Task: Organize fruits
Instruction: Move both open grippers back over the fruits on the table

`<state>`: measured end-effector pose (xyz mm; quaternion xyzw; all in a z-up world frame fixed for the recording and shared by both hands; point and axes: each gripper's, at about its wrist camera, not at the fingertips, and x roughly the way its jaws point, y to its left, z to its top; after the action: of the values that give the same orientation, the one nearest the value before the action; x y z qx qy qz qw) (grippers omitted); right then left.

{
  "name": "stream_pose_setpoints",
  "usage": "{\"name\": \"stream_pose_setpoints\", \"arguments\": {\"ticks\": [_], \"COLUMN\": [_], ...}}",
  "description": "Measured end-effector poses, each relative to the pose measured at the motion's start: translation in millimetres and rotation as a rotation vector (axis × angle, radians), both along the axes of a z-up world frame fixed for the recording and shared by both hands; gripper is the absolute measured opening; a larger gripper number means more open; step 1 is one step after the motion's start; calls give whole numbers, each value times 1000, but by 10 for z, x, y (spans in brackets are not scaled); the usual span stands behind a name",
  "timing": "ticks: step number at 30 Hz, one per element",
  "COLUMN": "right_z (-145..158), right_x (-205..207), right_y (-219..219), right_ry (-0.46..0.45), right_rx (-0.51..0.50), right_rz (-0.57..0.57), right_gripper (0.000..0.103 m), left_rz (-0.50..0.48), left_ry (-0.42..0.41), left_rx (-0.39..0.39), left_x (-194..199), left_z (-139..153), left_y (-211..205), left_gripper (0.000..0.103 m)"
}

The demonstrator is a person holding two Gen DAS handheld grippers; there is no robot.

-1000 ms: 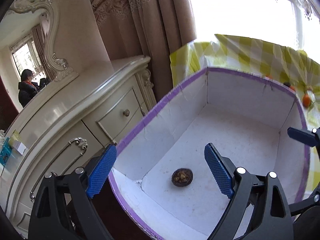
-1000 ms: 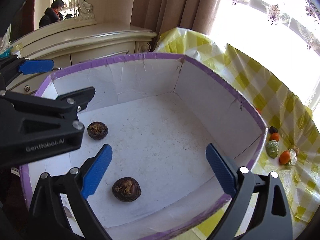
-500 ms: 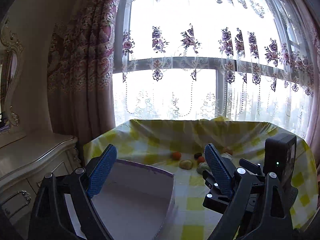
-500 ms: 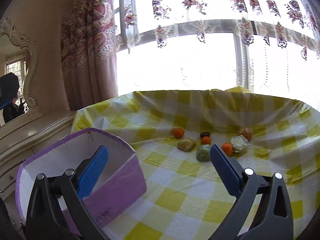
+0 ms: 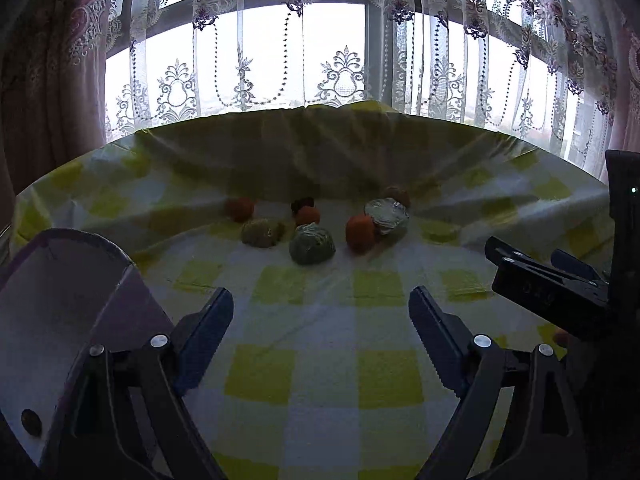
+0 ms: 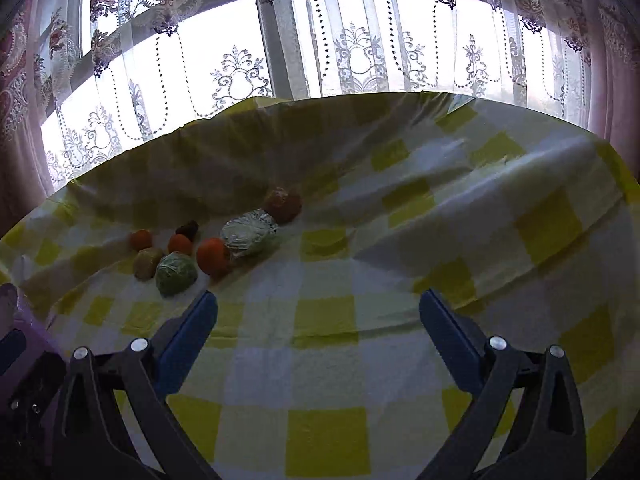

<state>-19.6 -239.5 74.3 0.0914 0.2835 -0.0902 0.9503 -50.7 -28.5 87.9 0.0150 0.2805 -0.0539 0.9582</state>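
Note:
Several fruits lie in a cluster on the yellow checked tablecloth (image 5: pixel 320 320): a green one (image 5: pixel 312 243), an orange one (image 5: pixel 360 233), a pale wrapped one (image 5: pixel 387 216), a yellowish one (image 5: pixel 262 232) and small orange and dark ones behind. The same cluster shows in the right wrist view, with the green fruit (image 6: pixel 176 273) and orange fruit (image 6: pixel 213 255) nearest. My left gripper (image 5: pixel 321 320) is open and empty, short of the cluster. My right gripper (image 6: pixel 318 320) is open and empty, to the right of the fruits. The purple-rimmed white box (image 5: pixel 60 300) stands at the left with a dark fruit (image 5: pixel 31 421) inside.
The right gripper's body (image 5: pixel 560 292) shows at the right edge of the left wrist view. Lace curtains and a bright window (image 5: pixel 320 48) stand behind the table. The cloth rises in folds at the far edge (image 6: pixel 360 140).
Both grippers have swung up and away from the box interior to face the table and window. They have moved closer to the fruit cluster. Both stay open and empty.

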Motion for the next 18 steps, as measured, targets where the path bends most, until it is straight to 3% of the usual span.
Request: {"name": "stream_pose_setpoints", "arguments": {"ticks": [6,10,14,18], "right_z": [-69,-238,-460,-478], "right_x": [308,537,778,978], "right_y": [-220,-215,-58,3], "right_ry": [60,144,227,235], "right_rx": [-24,-19,-59,-57], "right_rz": [-85,-61,-13,35], "right_gripper": [101,101,101,101], "left_rz": [64,77,102,124], "left_ry": [89,133,174,211], "left_rx": [-42,-56,-125,-180], "left_x": [590,914,1122,1267], "left_z": [-218,-337,-448,-573], "left_y": [23,70,202,305], "left_gripper": [87,87,87,87]}}
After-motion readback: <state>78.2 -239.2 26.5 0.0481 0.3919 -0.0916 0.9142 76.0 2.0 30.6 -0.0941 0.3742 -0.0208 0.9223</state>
